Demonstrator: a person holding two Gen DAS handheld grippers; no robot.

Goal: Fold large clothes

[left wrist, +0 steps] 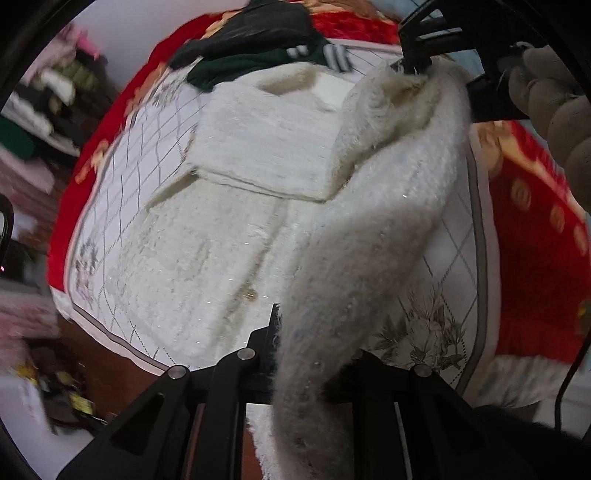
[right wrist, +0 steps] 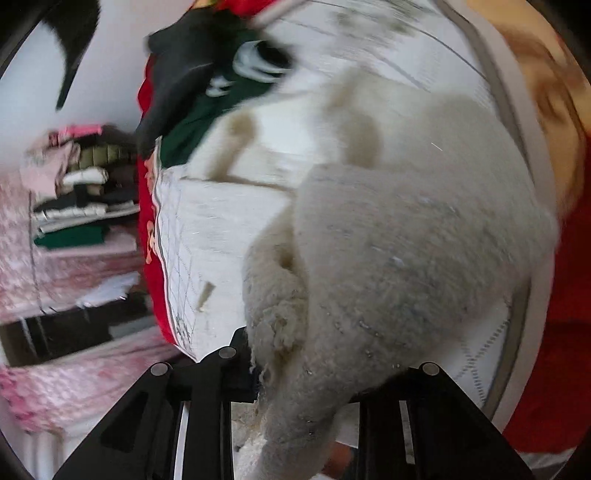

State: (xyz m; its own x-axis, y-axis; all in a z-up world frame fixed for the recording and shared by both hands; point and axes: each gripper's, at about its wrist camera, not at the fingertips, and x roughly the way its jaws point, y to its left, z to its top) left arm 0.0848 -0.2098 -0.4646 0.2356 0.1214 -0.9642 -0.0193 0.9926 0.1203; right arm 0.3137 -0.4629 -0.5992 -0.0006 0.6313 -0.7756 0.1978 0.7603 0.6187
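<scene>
A large fluffy white garment (left wrist: 229, 221) lies spread on the white grid-patterned mattress (left wrist: 122, 192). One sleeve is folded across its upper body. My left gripper (left wrist: 299, 354) is shut on the garment's right edge, which rises as a thick lifted band (left wrist: 376, 229). My right gripper (left wrist: 417, 64) shows at the top right in the left wrist view, shut on the far end of that same band. In the right wrist view my right gripper (right wrist: 295, 373) pinches the white fleece (right wrist: 406, 266), which hangs over the mattress (right wrist: 192, 236).
A dark green garment with white stripes (left wrist: 258, 59) and a black one (left wrist: 258, 26) lie at the far end of the mattress. A red blanket (left wrist: 535, 240) surrounds the mattress. Shelves of folded clothes (right wrist: 77, 192) stand at the left. A grey-gloved hand (left wrist: 546, 103) holds the right gripper.
</scene>
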